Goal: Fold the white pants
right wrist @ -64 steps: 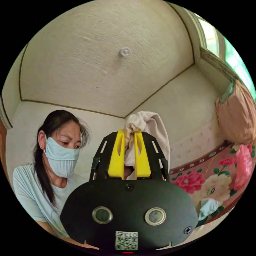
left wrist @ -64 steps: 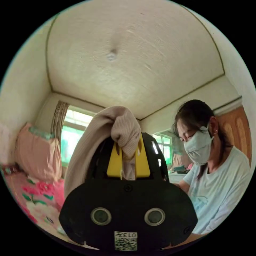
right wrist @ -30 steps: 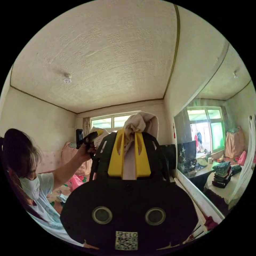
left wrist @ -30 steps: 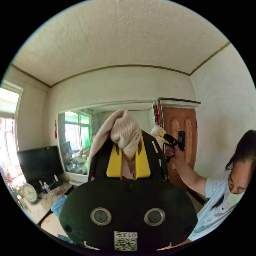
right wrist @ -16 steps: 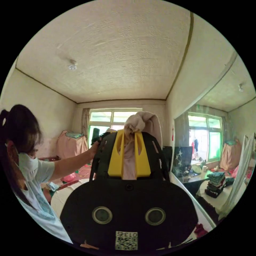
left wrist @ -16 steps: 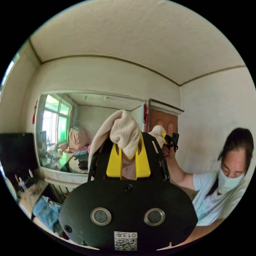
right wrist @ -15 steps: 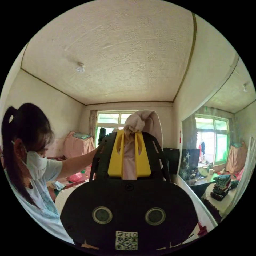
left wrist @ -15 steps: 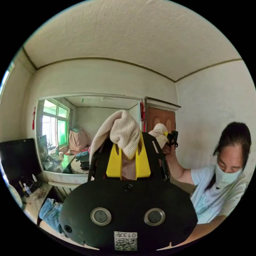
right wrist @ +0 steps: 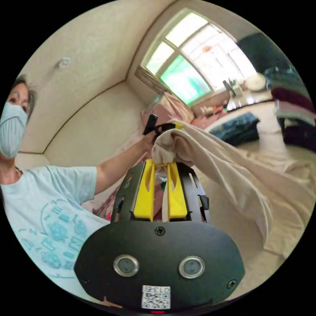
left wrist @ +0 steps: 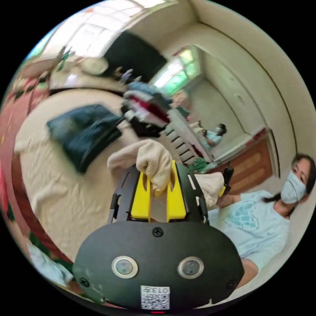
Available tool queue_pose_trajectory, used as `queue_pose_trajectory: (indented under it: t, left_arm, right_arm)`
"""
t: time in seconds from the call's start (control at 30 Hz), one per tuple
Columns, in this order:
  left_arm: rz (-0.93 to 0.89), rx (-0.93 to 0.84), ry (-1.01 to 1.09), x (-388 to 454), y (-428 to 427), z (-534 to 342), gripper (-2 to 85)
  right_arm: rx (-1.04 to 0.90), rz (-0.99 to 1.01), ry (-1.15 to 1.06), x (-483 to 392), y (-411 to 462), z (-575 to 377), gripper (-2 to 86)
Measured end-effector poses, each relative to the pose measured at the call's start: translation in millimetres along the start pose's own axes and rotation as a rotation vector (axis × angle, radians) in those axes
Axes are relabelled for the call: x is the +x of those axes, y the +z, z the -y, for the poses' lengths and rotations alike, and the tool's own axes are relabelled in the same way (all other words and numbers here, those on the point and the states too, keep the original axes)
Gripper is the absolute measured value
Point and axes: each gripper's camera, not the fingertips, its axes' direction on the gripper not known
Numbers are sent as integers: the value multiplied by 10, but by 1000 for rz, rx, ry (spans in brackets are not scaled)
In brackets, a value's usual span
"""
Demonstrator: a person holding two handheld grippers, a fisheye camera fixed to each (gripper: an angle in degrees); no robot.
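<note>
The cream-white ribbed pants (left wrist: 151,159) are bunched between the yellow jaws of my left gripper (left wrist: 158,171), which is shut on them. To its right, a hand holds my right gripper (left wrist: 224,188) with another bunch of the same cloth. In the right gripper view, my right gripper (right wrist: 160,164) is shut on the pants (right wrist: 227,171). From there the cloth stretches up to my left gripper (right wrist: 162,126), which is held in an outstretched hand, and drapes down to the right over the bed.
The bed's cream sheet (left wrist: 62,197) lies below. Folded dark blue jeans (left wrist: 84,131) and a stack of folded clothes (left wrist: 148,110) rest on it further off. The jeans (right wrist: 238,128), the stack (right wrist: 296,115) and a window (right wrist: 187,72) lie beyond. The person (left wrist: 260,223) stands close by.
Both views have swung from the ceiling and walls down towards the bed. Each gripper still holds its bunch of pants, and the cloth now hangs spread between them over the sheet.
</note>
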Motion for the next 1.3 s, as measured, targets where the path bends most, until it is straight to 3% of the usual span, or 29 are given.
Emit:
queue_pose_trajectory:
  t: [0.07, 0.2, 0.5, 0.63, 0.73, 0.87, 0.97, 1.03, 1.2, 1.3]
  left_arm:
    - [49, -34, -206, -628, 92, -453, 73]
    - [63, -95, -343, -1074, 134, -766, 71]
    - [111, -130, -120, -924, -570, 139, 72]
    - [254, -131, -253, -1093, -780, 241, 90]
    - [247, -123, -406, -1235, -724, -13, 130]
    - [299, -107, -458, -1033, -660, -393, 142]
    - [363, -76, -347, -538, -543, -497, 141]
    - [422, -126, -251, -182, -352, -484, 141]
    - [540, -281, -95, 522, 437, -454, 170]
    - [672, -359, -61, 749, 864, -430, 214]
  right_arm:
    - [-172, 26, 122, 427, 595, -239, 28]
    - [-405, 64, 287, 973, 1315, -683, 19]
    - [-451, 75, -94, 368, 1891, -185, 14]
    - [-532, 57, -162, 449, 2275, -217, 39]
    - [-745, 181, -20, 812, 2534, -404, 74]
    - [-694, 159, -59, 992, 1982, -590, 75]
    - [-544, 68, 46, 1405, 1182, -679, 66]
    - [-404, -72, 158, 1766, 556, -762, 62]
    - [-35, -759, 512, 2687, -1571, -1290, 89]
    - [165, -884, 745, 3052, -2592, -1759, 99]
